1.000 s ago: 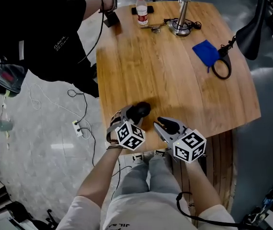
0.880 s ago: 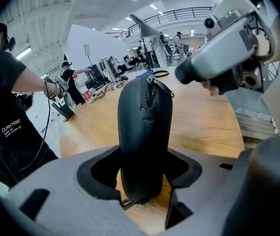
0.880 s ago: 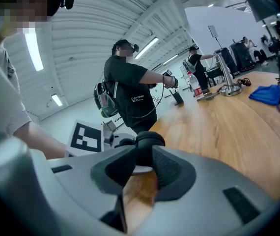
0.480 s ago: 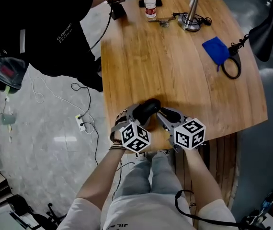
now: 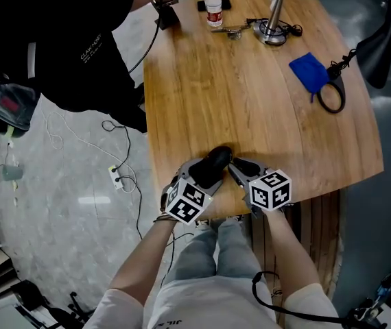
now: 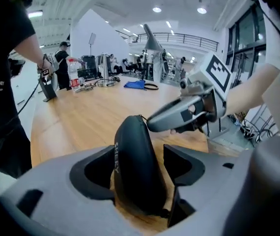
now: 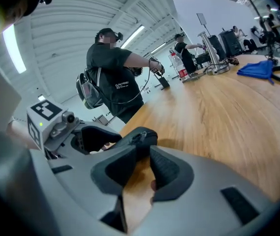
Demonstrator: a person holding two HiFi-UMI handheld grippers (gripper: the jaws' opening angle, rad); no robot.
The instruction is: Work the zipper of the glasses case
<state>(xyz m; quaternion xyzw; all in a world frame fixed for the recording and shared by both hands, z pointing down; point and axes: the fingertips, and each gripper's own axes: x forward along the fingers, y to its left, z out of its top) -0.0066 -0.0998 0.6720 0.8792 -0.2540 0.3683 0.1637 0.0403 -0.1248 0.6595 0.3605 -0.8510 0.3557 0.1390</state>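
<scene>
A black zipped glasses case (image 5: 214,163) stands on its edge near the front edge of the wooden table (image 5: 250,101). My left gripper (image 5: 204,175) straddles the case (image 6: 136,171). Its jaws are opening: the left pad lies against the case's side and a gap shows at the right pad. My right gripper (image 5: 230,164) comes in from the right. Its tips (image 7: 141,152) are closed on the case's zipper end (image 7: 139,135), at the case's top corner. In the left gripper view the right gripper (image 6: 152,124) meets that corner.
At the table's far side are a water bottle (image 5: 213,4), a metal stand (image 5: 274,19) with cables, a blue cloth (image 5: 307,72) and a black cable loop (image 5: 331,98). A person in black (image 5: 58,40) stands at the far left corner. The case sits close to the front edge.
My right gripper has moved left onto the case's zipper end. The left gripper has stayed around the case, tilted over, and its jaws have widened.
</scene>
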